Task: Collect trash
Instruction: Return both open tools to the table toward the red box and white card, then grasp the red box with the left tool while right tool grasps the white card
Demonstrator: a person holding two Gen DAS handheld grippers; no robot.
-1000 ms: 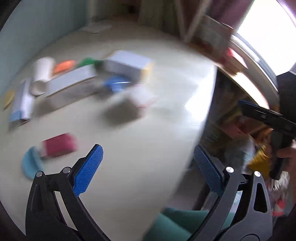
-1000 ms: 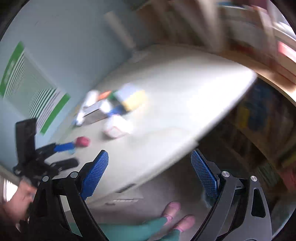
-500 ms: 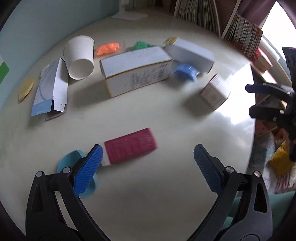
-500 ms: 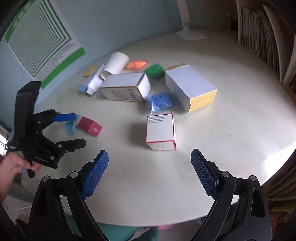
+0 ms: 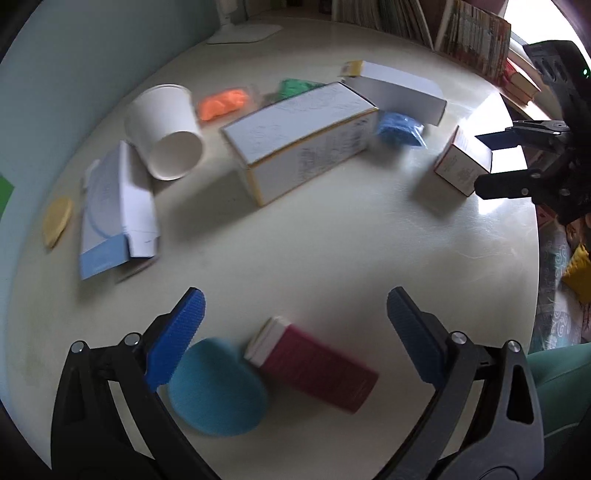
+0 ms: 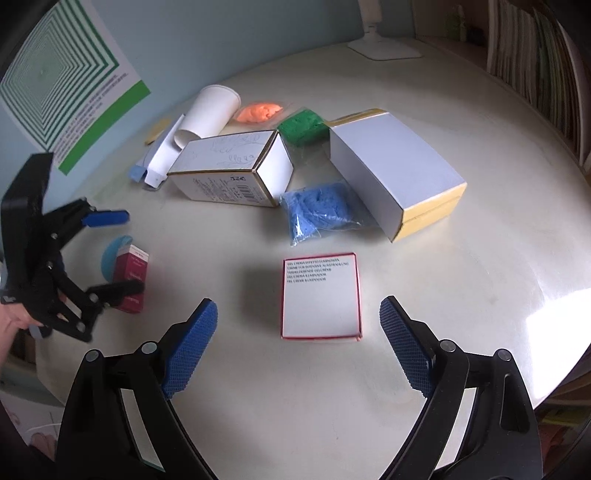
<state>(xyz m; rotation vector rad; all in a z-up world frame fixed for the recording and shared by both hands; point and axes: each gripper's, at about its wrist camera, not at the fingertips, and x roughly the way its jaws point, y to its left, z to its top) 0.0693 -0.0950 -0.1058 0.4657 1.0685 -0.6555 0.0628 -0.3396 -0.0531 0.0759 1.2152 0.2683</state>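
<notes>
Trash lies scattered on a round cream table (image 5: pixel 332 251). My left gripper (image 5: pixel 295 339) is open just above a dark red box (image 5: pixel 317 365) and a blue disc (image 5: pixel 218 387); it also shows in the right wrist view (image 6: pixel 110 251). My right gripper (image 6: pixel 299 343) is open around a red-edged white box (image 6: pixel 320 295), also in the left wrist view (image 5: pixel 461 166). Further back lie a long white box (image 6: pixel 229 173), a white-and-yellow box (image 6: pixel 399 166), a blue bag (image 6: pixel 317 210), a green bag (image 6: pixel 303 127), an orange bag (image 6: pixel 258 110) and a paper cup (image 6: pixel 210 114).
A flattened white-and-blue carton (image 5: pixel 114 206) and a yellow disc (image 5: pixel 57 219) lie at the table's left. A white lamp base (image 6: pixel 384 46) stands at the back. Books (image 5: pixel 472 33) line shelves at the right. A green striped poster (image 6: pixel 55 81) hangs on the blue wall.
Both grippers have swung in over the table and come lower. The left one has closed in on the dark red box, the right one on the red-edged box. Both stay open.
</notes>
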